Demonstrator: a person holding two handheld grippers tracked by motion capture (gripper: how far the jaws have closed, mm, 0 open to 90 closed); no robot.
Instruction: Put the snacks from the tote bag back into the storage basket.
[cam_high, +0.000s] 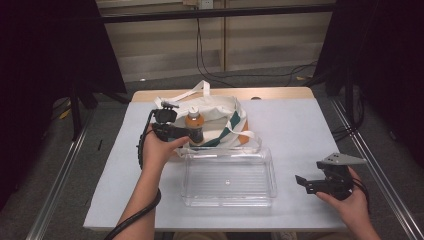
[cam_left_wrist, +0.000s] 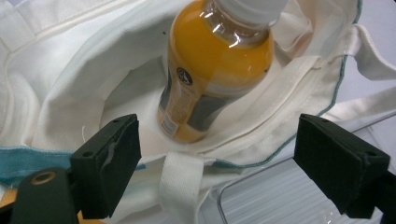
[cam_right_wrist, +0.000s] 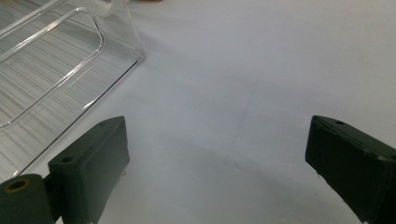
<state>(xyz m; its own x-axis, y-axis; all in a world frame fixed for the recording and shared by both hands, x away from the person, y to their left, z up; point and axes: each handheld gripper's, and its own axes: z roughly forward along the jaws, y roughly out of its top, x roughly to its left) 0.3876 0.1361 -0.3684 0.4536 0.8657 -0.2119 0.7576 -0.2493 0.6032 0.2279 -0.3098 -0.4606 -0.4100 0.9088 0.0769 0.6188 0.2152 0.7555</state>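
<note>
An orange juice bottle (cam_high: 194, 127) with a white cap stands upright in the open mouth of a white cloth tote bag (cam_high: 222, 112) that lies on the table. My left gripper (cam_high: 190, 134) is at the bottle's left side, by the bag's near rim. In the left gripper view the bottle (cam_left_wrist: 215, 70) sits inside the bag (cam_left_wrist: 70, 70), beyond my left gripper (cam_left_wrist: 217, 154), whose jaws stand wide apart over the bag's rim and strap without pressing on anything. My right gripper (cam_high: 304, 184) hovers at the right front of the table, open and empty (cam_right_wrist: 215, 154).
A clear plastic tray (cam_high: 227, 197) sits empty just in front of the bag, its corner in the left gripper view (cam_left_wrist: 261, 200) and the right gripper view (cam_right_wrist: 46, 70). The bag's straps trail toward the table's far edge. Bare grey table (cam_high: 310, 130) lies to the right.
</note>
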